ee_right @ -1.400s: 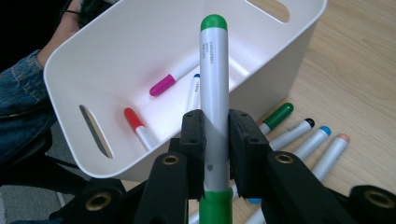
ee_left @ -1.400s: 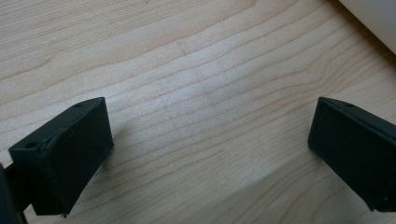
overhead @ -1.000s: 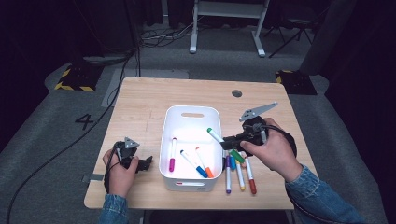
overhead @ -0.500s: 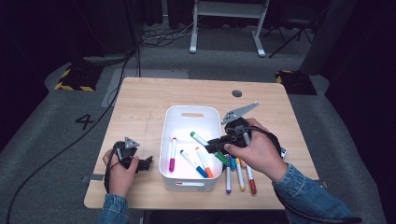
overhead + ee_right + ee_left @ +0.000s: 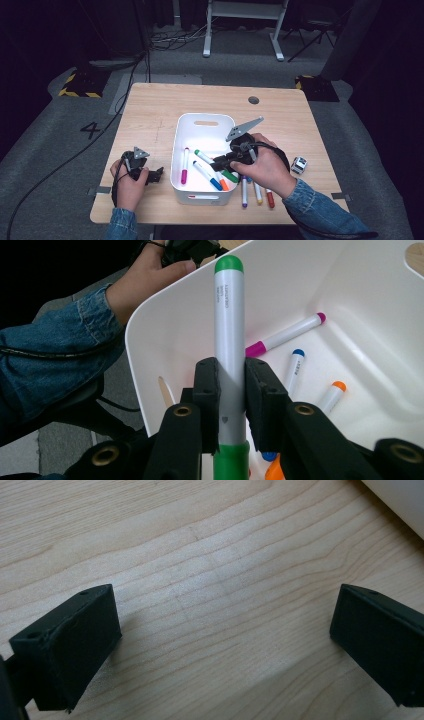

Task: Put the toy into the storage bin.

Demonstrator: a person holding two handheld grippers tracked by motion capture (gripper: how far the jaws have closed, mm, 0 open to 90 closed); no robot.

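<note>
My view is mostly a light wooden surface (image 5: 150,107) with a round dark grommet (image 5: 253,100) near the far edge, sitting on grey carpet (image 5: 65,150). There's a "4" (image 5: 91,130) marked on the floor off to one side, plus black-and-yellow hazard tape (image 5: 80,85) at two corners. A black cable (image 5: 75,155) snakes across the carpet. Farther back, a white metal stand (image 5: 243,25) and more loose cables (image 5: 175,40). The room's pretty dark past the lit patch.

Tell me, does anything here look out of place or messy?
Mostly tidy. Three markers lie loose on the table beside the white bin, not yet put in. The right claw holds a green marker over the bin.
</note>
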